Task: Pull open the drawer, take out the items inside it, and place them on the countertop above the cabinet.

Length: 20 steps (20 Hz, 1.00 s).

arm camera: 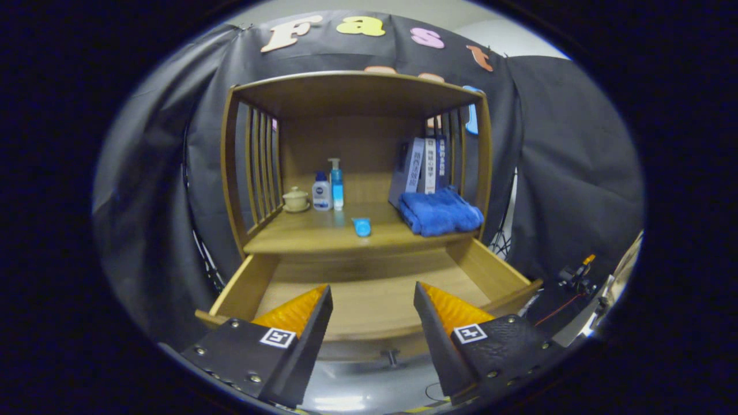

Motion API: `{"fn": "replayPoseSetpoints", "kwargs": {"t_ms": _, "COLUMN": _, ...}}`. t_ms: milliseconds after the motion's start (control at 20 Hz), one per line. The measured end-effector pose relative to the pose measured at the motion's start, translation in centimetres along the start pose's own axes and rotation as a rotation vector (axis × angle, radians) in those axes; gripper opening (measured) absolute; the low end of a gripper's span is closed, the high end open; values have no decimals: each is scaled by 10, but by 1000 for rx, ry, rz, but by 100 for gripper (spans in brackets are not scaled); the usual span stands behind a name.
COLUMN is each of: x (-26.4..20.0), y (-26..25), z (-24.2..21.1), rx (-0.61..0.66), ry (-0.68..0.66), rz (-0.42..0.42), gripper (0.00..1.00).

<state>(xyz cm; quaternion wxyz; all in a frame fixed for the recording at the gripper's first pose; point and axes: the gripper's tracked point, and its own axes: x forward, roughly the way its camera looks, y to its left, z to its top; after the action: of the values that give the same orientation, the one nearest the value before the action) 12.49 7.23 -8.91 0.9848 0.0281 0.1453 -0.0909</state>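
Hovering over the drawer's front edge, the hand-held gripper is released, its fingers spread wide with nothing between them. Just ahead at 12 o'clock lies the drawer, pulled fully out, its knob showing below the front; what shows of the wooden floor is bare, though the fingers hide the near corners. Beyond it, at 12 o'clock on the tabletop, sits a small blue item, rounded and glossy, likely already taken out; it looks light, stiff and somewhat slippery, best pinched across its narrow sides. At 1 o'clock a folded blue towel rests soft and thick, with books standing behind it. At 11 o'clock, farther back, stand two bottles and a lidded cup, probably fragile.
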Motion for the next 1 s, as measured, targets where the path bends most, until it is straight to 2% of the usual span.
{"fn": "replayPoseSetpoints", "kwargs": {"t_ms": 350, "x": 17, "y": -6, "z": -61, "rx": -15, "ry": 104, "rz": 61, "gripper": 85}}
{"fn": "replayPoseSetpoints", "kwargs": {"t_ms": 400, "x": 19, "y": -1, "z": -66, "rx": -11, "ry": 114, "rz": 93, "gripper": 85}}
{"fn": "replayPoseSetpoints", "kwargs": {"t_ms": 550, "x": 20, "y": -8, "z": -61, "rx": 25, "ry": 65, "rz": 101, "gripper": 84}}
{"fn": "replayPoseSetpoints", "kwargs": {"t_ms": 650, "x": 22, "y": -10, "z": -61, "rx": 7, "ry": 51, "rz": 107, "gripper": 81}}
{"fn": "replayPoseSetpoints", "kwargs": {"t_ms": 1000, "x": 38, "y": -10, "z": -52, "rx": -24, "ry": 60, "rz": 138, "gripper": 84}}
